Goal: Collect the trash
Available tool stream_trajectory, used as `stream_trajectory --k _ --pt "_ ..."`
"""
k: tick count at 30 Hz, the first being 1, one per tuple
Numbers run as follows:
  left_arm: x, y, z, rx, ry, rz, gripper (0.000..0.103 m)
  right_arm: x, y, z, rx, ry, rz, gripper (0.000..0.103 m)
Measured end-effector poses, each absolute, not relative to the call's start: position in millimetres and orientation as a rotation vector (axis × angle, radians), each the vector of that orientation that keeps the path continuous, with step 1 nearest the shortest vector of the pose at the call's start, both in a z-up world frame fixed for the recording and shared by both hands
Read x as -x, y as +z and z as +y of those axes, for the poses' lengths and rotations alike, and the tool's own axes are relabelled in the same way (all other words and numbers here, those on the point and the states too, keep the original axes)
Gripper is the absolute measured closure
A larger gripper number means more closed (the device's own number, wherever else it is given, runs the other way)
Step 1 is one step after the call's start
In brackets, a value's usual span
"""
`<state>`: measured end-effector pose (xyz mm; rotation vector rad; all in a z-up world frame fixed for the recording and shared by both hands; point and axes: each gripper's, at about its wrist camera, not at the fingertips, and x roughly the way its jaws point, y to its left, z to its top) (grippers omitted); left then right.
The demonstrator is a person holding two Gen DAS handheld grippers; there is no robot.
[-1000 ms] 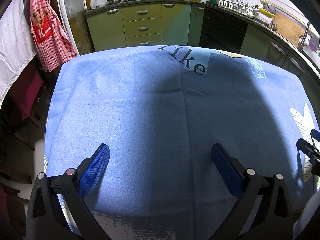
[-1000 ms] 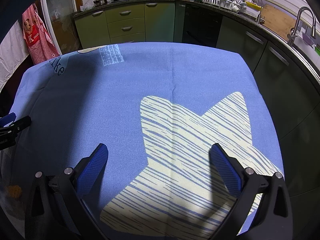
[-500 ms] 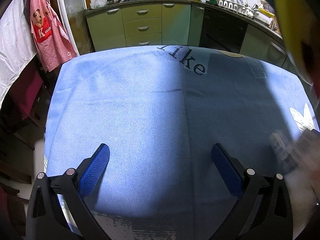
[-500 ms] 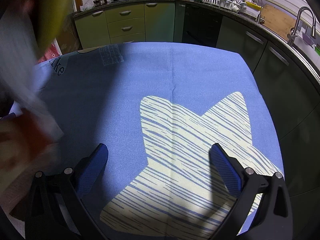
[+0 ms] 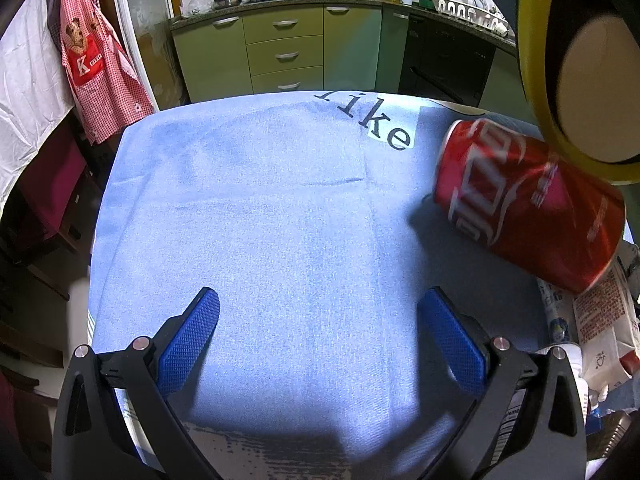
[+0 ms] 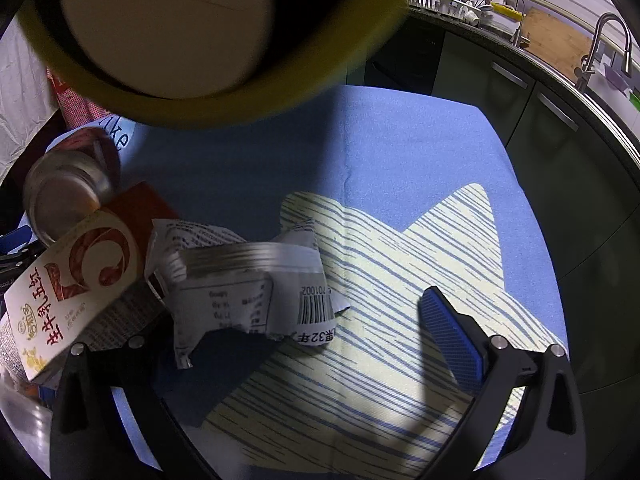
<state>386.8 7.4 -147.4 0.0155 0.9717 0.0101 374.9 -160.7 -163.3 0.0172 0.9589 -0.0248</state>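
We are holding the left gripper (image 5: 318,338) and right gripper (image 6: 256,340) wide apart, gripping nothing, low over the blue tablecloth (image 5: 260,220). Trash is now landing where bare cloth lay a second ago, so collecting can begin. A blurred red can (image 5: 524,204) is lying sideways between us, beside a carton (image 6: 80,276) and crumpled wrapper (image 6: 248,280).

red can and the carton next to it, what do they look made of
Red can: likely thin metal with a glossy printed skin; its bare silvery end shows in the right view. Carton: seemingly coated paperboard, with flat folded faces and sharp printed edges.
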Motion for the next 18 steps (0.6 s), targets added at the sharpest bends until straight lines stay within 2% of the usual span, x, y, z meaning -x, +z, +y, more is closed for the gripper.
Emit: stream_trajectory --k 18 --pt "-387.0 -147.6 7.4 -0.015 0.010 0.972 0.003 -374.5 -162.9 -162.7 -0.017 -0.024 0.959 0.005"
